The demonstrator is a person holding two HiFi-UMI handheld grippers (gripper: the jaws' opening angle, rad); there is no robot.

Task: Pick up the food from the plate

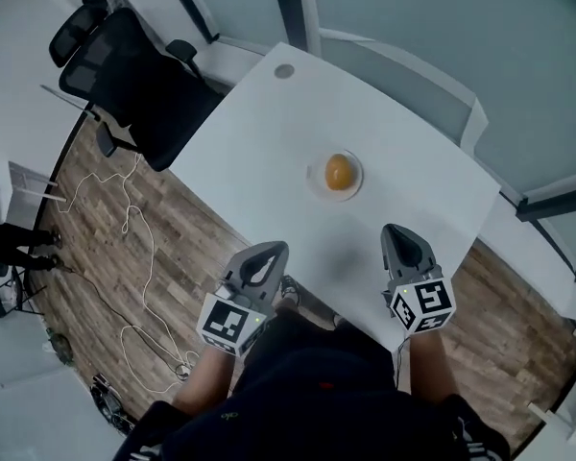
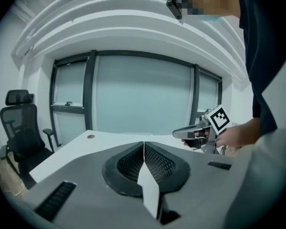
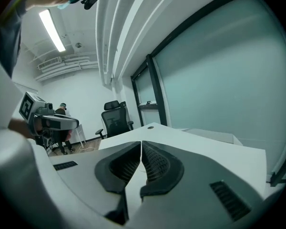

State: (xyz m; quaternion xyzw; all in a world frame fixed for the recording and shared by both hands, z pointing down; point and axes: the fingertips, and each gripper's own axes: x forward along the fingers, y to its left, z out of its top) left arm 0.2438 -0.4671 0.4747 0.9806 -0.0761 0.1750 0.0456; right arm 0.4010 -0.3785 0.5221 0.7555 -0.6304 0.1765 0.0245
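Observation:
A round orange-yellow piece of food (image 1: 339,172) lies on a small clear plate (image 1: 316,182) near the middle of the white table (image 1: 269,152). Both grippers hover at the table's near edge, short of the plate. My left gripper (image 1: 274,249) is at the lower left of the plate, my right gripper (image 1: 396,229) at its lower right. In the left gripper view the jaws (image 2: 143,145) meet with nothing between them. The right gripper view shows the same for its jaws (image 3: 141,145). Neither gripper view shows the plate.
A black office chair (image 1: 125,75) stands at the table's far left corner. A white cable (image 1: 134,257) trails over the wooden floor on the left. A round grommet (image 1: 284,70) sits near the table's far end. Glass walls (image 1: 413,27) run behind the table.

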